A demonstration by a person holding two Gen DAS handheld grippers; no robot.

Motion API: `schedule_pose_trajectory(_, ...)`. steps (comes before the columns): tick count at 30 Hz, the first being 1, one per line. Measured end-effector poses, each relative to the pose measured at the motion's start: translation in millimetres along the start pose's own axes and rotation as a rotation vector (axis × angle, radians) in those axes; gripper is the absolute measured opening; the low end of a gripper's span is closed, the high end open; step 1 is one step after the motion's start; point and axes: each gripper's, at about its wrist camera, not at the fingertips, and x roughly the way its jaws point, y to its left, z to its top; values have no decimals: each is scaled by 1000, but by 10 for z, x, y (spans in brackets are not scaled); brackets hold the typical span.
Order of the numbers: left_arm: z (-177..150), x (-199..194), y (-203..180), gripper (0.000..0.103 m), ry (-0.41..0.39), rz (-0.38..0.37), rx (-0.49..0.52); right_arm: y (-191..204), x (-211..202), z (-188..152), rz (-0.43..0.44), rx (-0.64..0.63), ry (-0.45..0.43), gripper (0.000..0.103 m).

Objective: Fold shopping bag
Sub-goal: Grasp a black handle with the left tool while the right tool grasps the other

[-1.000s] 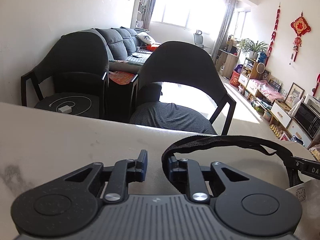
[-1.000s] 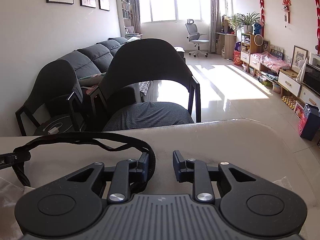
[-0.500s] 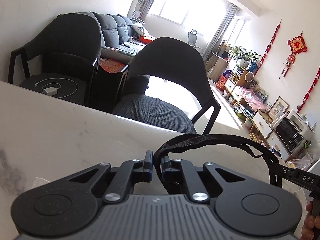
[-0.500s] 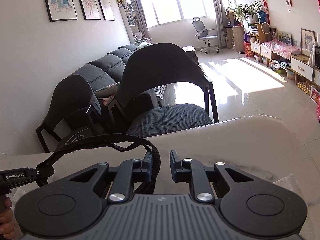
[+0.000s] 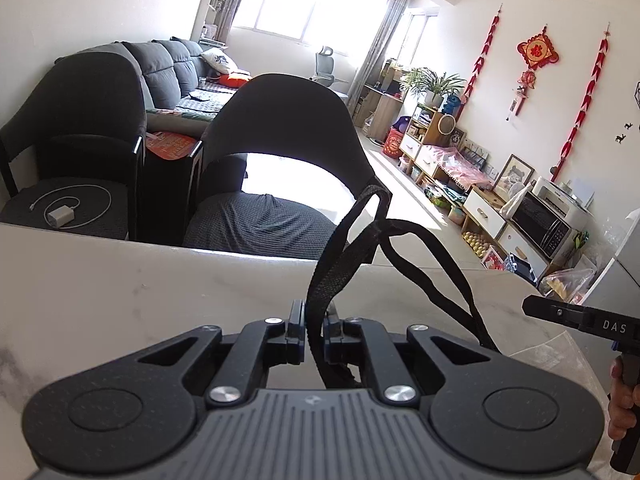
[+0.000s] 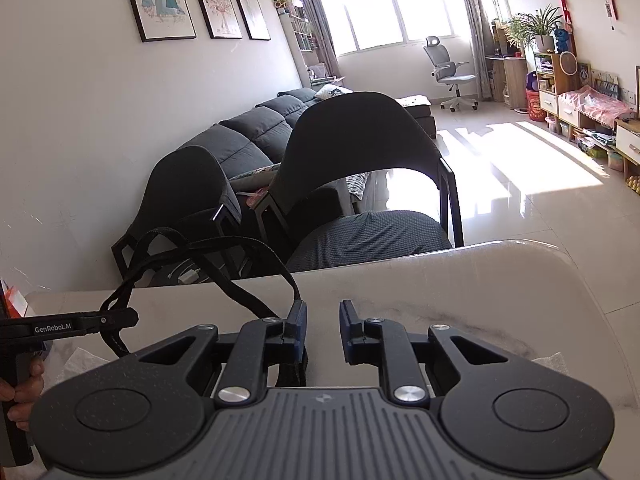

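Two black webbing handles (image 5: 340, 264) of the shopping bag rise in loops over the pale marble table (image 5: 120, 280). My left gripper (image 5: 314, 326) is shut on one handle, which stands up between its fingers. In the right wrist view the handles (image 6: 240, 248) arc from the left gripper's side to my right gripper (image 6: 323, 320). One handle is hooked around the outside of its left finger (image 6: 298, 322). Its jaws stand apart with nothing between them. White bag fabric (image 6: 80, 360) lies on the table below; most of the bag is hidden under the grippers.
Two black chairs (image 5: 288, 128) (image 5: 80, 120) stand against the table's far edge, with a grey sofa (image 6: 256, 128) behind. A hand (image 5: 622, 400) holds the right gripper's grip at the frame's right edge. The table's rounded corner (image 6: 560, 256) lies to the right.
My left gripper has closed on the handle, which earlier looped around its right finger. Both grippers have risen and the handles now stand up in tall loops.
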Motion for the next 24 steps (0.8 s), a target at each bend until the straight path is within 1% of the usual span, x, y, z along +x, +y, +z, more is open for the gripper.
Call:
schedule_pose_trajectory(1,-10,-9,-1,8,-2,-12,8,-9,3,-8,27,24,12,21)
schedule_pose_trajectory(3,-32,-22,-9,8,-12,-34,26,-26,8,-22,83,75,37,27)
schedule_pose_trajectory(4,-41,-19,-18,8,-17,-43,36,-27,12,-17,130,109,47,30)
schedule_pose_trajectory(5,-58,-22,-38,8,-21,-55,55,0,7,-9,154,119,44,32)
schedule_pose_trajectory(6,-73,-26,-57,8,-24,-67,73,49,-6,13,150,105,33,38)
schedule_pose_trajectory(7,-88,-31,-75,8,-26,-74,91,125,-17,38,129,63,18,47)
schedule_pose_trajectory(8,-105,-36,-95,8,-28,-82,110,203,-29,63,107,19,3,52)
schedule_pose_trajectory(9,-125,-45,-120,8,-28,-88,132,280,-40,88,84,-25,-13,62)
schedule_pose_trajectory(10,-143,-52,-141,8,-27,-93,152,366,-17,87,75,-73,-22,68)
schedule_pose_trajectory(15,-209,-88,-166,8,-31,-125,208,795,103,75,28,-319,-66,75)
schedule_pose_trajectory(17,-230,-110,-173,8,-33,-140,225,967,151,71,9,-417,-84,76)
schedule_pose_trajectory(21,-267,-146,-200,8,-36,-157,261,1202,361,20,-53,-547,-116,76)
schedule_pose_trajectory(24,-301,-148,-208,8,-28,-162,293,1286,485,25,-70,-593,-145,77)
